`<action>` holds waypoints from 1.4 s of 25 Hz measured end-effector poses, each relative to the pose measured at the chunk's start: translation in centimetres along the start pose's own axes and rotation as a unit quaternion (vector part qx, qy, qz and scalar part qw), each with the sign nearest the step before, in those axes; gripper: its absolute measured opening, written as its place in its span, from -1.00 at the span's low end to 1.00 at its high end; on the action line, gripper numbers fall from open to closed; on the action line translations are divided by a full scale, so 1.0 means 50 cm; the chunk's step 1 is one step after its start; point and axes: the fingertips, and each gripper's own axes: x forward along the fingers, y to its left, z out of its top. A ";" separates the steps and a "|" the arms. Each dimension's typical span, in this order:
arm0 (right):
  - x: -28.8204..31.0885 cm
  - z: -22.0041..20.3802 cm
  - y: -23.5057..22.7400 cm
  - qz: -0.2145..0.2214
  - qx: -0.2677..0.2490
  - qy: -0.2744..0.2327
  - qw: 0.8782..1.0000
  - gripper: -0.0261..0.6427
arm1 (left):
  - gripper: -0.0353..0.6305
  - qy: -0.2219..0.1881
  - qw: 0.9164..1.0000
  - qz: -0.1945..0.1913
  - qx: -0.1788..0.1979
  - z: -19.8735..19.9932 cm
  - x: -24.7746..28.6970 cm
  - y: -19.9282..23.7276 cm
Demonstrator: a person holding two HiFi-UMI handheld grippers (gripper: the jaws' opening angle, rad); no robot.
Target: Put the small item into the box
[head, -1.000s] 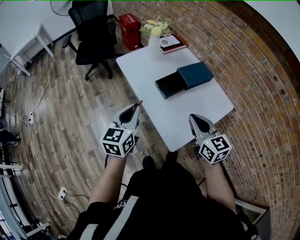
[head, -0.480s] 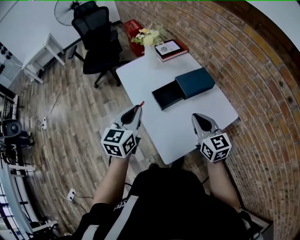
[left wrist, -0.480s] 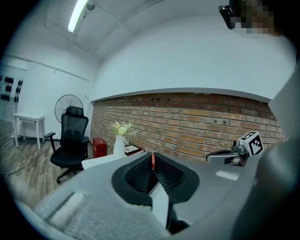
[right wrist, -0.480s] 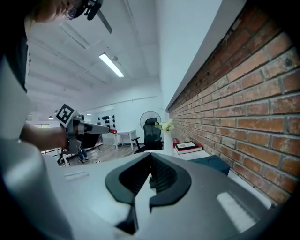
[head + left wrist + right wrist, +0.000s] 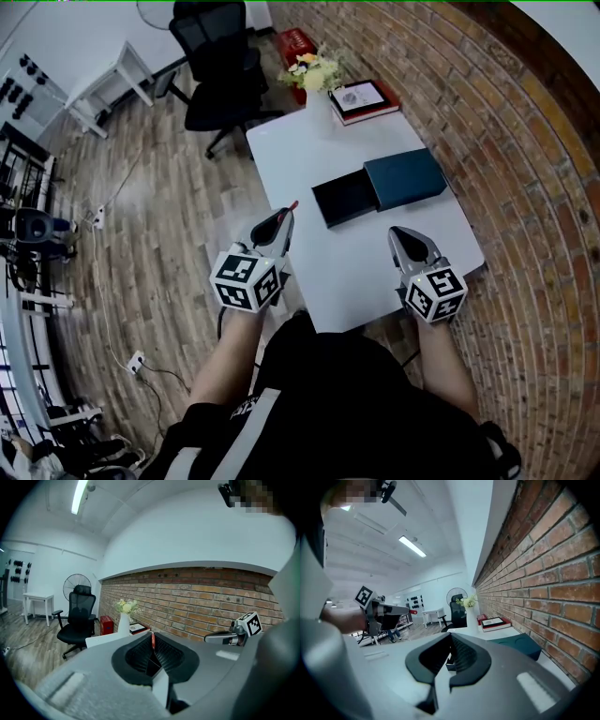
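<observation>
small item [image 5: 294, 203] — in left gripper [image 5: 289, 212] | box [image 5: 405, 178] — open on table [image 5: 309, 150]

One table [image 5: 375, 262], one box [image 5: 405, 178], one small red item [image 5: 293, 204], one vase of flowers [image 5: 314, 73], one book [image 5: 364, 98], one chair [image 5: 220, 56].

No words or numbers that I can read in any view. Marker cubes [image 5: 246, 278] on left gripper [image 5: 289, 210] and right gripper [image 5: 403, 232]: black-and-white square patterns only, no characters. Book [image 5: 364, 98] on table [image 5: 309, 150]: cover print too small. White marking on person's shirt [image 5: 246, 408]: illegible.
</observation>
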 end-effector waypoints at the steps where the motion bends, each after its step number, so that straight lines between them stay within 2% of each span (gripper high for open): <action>1: 0.009 0.003 0.001 0.003 0.000 0.000 1.000 -0.92 | -0.84 0.000 1.000 0.001 -0.001 -0.001 0.002 0.006; 8: 0.079 0.017 0.018 0.000 0.005 0.006 1.000 -0.92 | -0.84 0.002 1.000 -0.005 -0.012 -0.002 0.023 0.081; 18: 0.150 0.030 0.054 -0.039 0.009 0.031 0.999 -0.92 | -0.84 0.020 0.997 -0.069 -0.030 -0.018 0.075 0.156; 23: 0.154 0.023 0.041 -0.051 0.019 0.033 0.998 -0.92 | -0.84 0.033 0.995 -0.094 -0.021 -0.031 0.113 0.149; 31: 0.144 -0.002 -0.007 -0.046 0.037 0.036 0.998 -0.92 | -0.84 0.071 0.993 -0.095 -0.026 -0.064 0.168 0.109; 35: 0.133 -0.046 -0.039 -0.055 0.066 0.044 0.995 -0.92 | -0.84 0.097 0.990 -0.100 -0.017 -0.092 0.209 0.089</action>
